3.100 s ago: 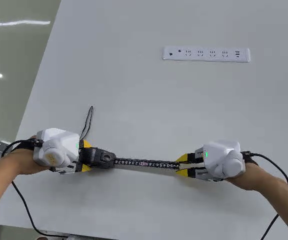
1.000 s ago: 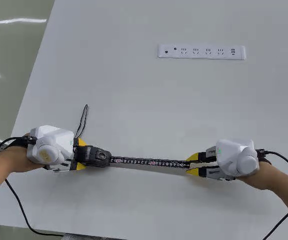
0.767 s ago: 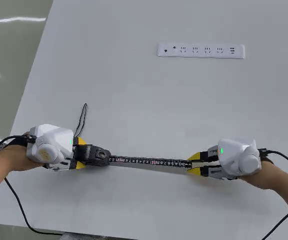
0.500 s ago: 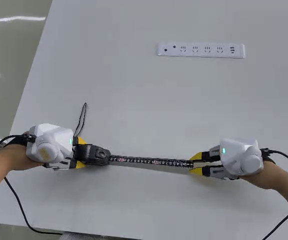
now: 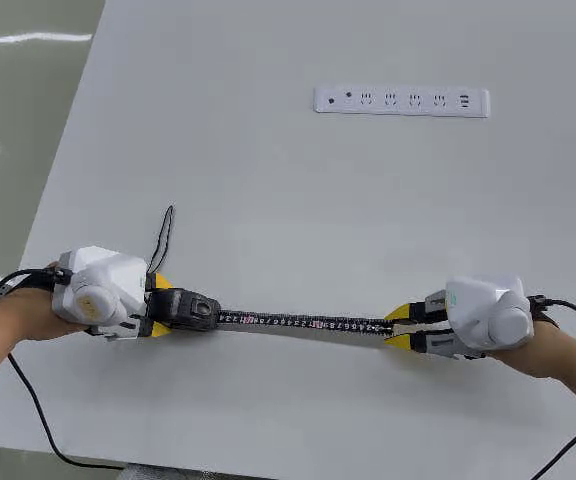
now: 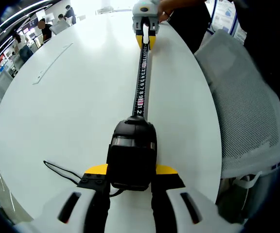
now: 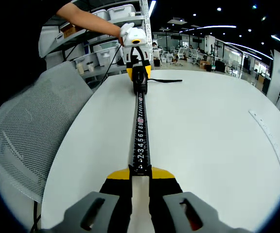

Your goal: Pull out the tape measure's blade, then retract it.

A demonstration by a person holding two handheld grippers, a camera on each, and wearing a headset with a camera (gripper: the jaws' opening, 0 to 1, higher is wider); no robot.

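Head view has the left gripper [image 5: 163,307] at the table's [image 5: 268,180] near left edge, its yellow-tipped fingers [image 5: 160,285] clamped on the black case [image 5: 193,309] of the tape measure. The case sits between the tips, one on each flank, its front end jutting past them toward the right. From the case's mouth the blade [image 5: 303,322] runs right, low over the table, numbers up, dipping slightly along its length. Its far end lies between the right gripper's [image 5: 398,326] fingers, which are pinched on it; the two grippers face each other, well apart, with the blade stretched between them. Left gripper view shows the case seated between the jaws, its rear down among them and its rounded top standing above the yellow tips, the blade leading straight ahead to the other gripper. Right gripper view shows the blade's end tucked in between the yellow tips, which are drawn nearly together over it, and the blade reaching away to the case at the far gripper. A thin black strap [image 5: 168,240] from the case lies looped on the table behind the left gripper. A white power strip [image 5: 401,101] lies further back, well apart from all this. A grey mesh chair [image 7: 28,136] stands beside the table.
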